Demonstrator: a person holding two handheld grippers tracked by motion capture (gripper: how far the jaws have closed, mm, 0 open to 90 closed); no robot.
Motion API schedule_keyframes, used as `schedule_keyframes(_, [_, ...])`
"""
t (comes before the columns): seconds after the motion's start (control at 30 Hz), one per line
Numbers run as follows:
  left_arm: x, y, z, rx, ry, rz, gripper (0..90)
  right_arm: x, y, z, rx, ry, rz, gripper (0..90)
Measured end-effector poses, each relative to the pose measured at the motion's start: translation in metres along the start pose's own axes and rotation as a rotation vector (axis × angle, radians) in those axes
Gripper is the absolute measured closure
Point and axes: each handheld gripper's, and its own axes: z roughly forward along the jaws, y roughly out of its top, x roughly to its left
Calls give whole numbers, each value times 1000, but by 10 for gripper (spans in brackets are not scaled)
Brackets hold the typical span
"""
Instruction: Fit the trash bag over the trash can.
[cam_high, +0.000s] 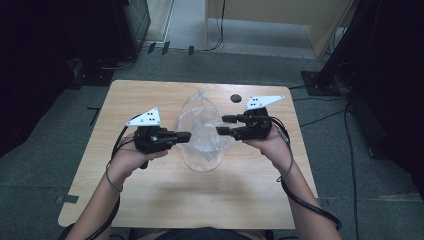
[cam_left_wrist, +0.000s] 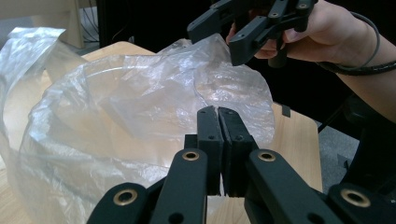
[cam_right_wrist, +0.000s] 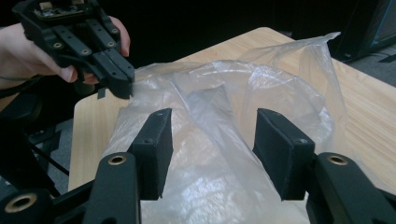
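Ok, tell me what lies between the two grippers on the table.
The clear plastic bag lies between the left gripper and the right gripper, crumpled and puffed up on the wooden table. The high view shows this best.

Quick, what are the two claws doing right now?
Left gripper: shut on the edge of the clear plastic bag.
Right gripper: open, holding nothing, jaws around the bag.

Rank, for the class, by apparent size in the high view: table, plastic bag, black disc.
1. table
2. plastic bag
3. black disc
The gaps are wide, so nearness to the camera does not change the order.
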Motion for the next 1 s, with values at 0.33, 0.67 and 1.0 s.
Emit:
schedule_keyframes(0.33, [1, 1, -1, -2, 4, -2, 880, -3, 11, 18, 9, -22, -16, 369])
schedule_keyframes(0.67, [5, 4, 0, 5, 60, 14, 725, -7, 0, 24, 103, -19, 38, 830])
schedule_keyframes(1.0, [10, 14, 9, -35, 134, 37, 494, 1, 4, 20, 74, 12, 27, 880])
